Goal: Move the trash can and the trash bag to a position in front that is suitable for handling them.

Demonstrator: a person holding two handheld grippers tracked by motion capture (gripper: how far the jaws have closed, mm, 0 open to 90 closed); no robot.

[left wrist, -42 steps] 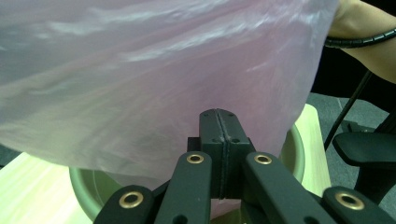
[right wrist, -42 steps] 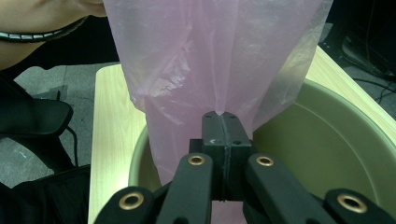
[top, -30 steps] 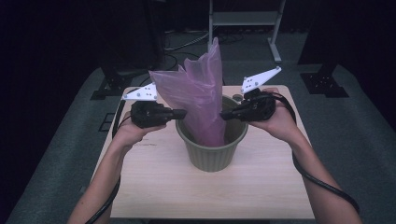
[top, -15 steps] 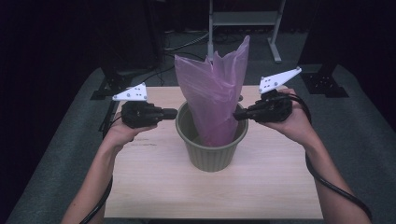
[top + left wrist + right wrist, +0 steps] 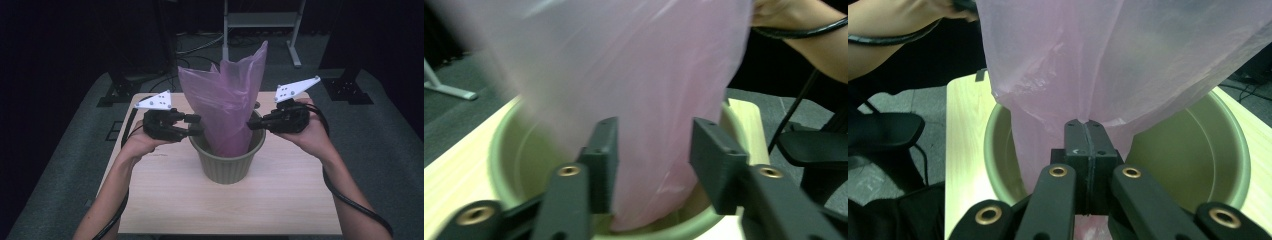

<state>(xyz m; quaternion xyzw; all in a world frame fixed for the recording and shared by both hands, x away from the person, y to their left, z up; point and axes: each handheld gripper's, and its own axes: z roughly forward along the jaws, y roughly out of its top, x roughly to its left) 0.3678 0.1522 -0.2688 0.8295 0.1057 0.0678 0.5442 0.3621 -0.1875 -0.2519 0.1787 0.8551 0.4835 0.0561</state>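
A person's two forearms reach in over the near edge of a pale wooden table (image 5: 165,200). At the table's middle stands a green bucket (image 5: 227,167), with a pink plastic bag (image 5: 227,100) rising upright out of it, its lower end inside the bucket. The left gripper (image 5: 196,125) sits just beside the bucket's left rim; its jaws have just been opening and now stand about half apart, the bag's film between them but not pinched. The right gripper (image 5: 251,125), at the right rim, has its jaws pressed together on the bag's edge.
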